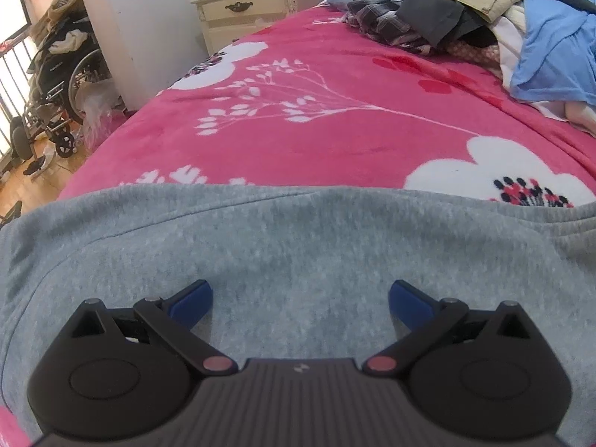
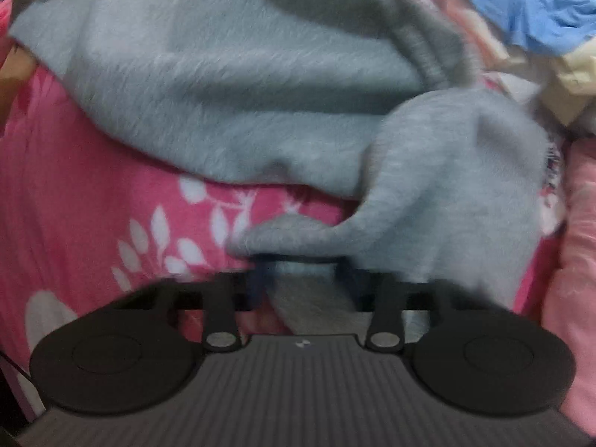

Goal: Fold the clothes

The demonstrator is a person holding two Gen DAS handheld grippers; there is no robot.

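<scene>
A grey fleece sweater [image 1: 283, 246] lies spread across the near end of a pink flowered blanket [image 1: 335, 85]. My left gripper [image 1: 300, 298] hovers over the sweater's flat middle, its blue pads [image 1: 193, 298] wide apart and nothing between them. In the blurred right wrist view the same grey sweater [image 2: 223, 74] is bunched, and a sleeve-like fold [image 2: 428, 186] trails down to my right gripper [image 2: 301, 272]. That gripper's dark fingers stand close together with a pinch of grey cloth between them; the fingertips are partly hidden by the fabric.
A heap of other clothes [image 1: 484, 18], among them a blue garment [image 1: 551, 59] and a beige one, lies at the far right of the bed. A cream nightstand [image 1: 253, 11] stands beyond the bed, and a wheelchair [image 1: 63, 85] is on the floor at the left.
</scene>
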